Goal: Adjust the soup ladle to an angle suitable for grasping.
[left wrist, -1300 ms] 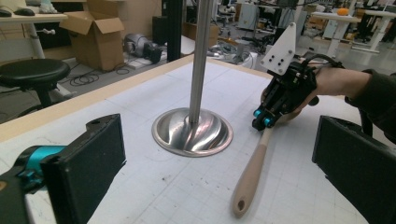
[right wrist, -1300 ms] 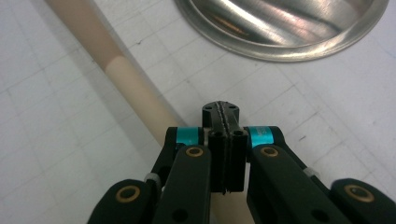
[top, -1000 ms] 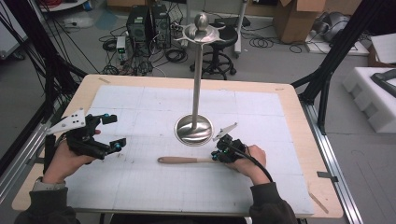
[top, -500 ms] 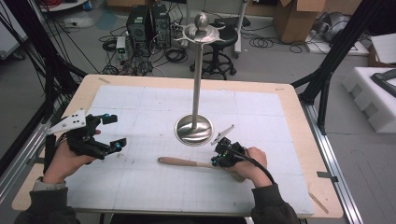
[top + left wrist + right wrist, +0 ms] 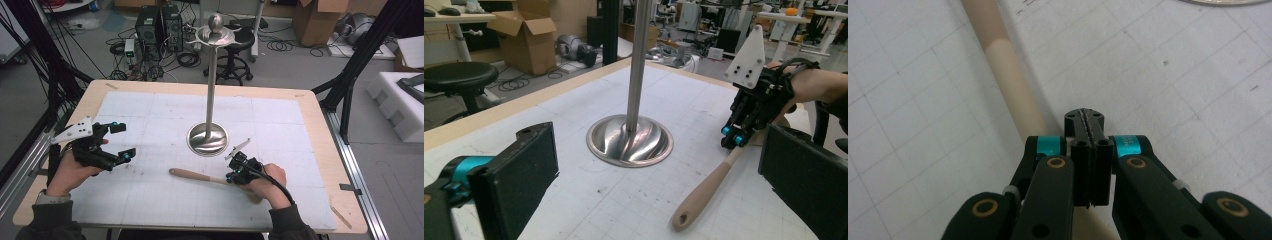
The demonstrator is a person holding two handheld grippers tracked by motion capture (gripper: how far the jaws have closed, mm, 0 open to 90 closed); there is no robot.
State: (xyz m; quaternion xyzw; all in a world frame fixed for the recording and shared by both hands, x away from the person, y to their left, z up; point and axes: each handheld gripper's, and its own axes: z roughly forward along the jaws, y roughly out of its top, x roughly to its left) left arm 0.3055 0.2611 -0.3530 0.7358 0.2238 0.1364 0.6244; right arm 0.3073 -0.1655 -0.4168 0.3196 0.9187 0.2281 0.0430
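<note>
Your right tool [image 5: 1089,124] is sitting pinched fully closed with nothing between its jaws, resting just beside the wooden handle [image 5: 197,176] lying flat on the tabletop [image 5: 310,125]. That handle is looking light, stiff and smooth, likely to roll, so you are best clamping across its mid-length. Your left tool [image 5: 116,141] is hovering wide open, well apart. Beyond, the steel stand [image 5: 207,138] is standing upright.

Wooden handle [image 5: 706,192] looks smooth and matt, pale tan with a darker end. Stand [image 5: 630,137] is polished metal, glossy and mirror-like at the base and pole. Table [image 5: 320,150] has a light wood rim under a matt white gridded sheet [image 5: 150,195], slightly scuffed; gripper pads [image 5: 526,175] are matt black, rough-textured.
</note>
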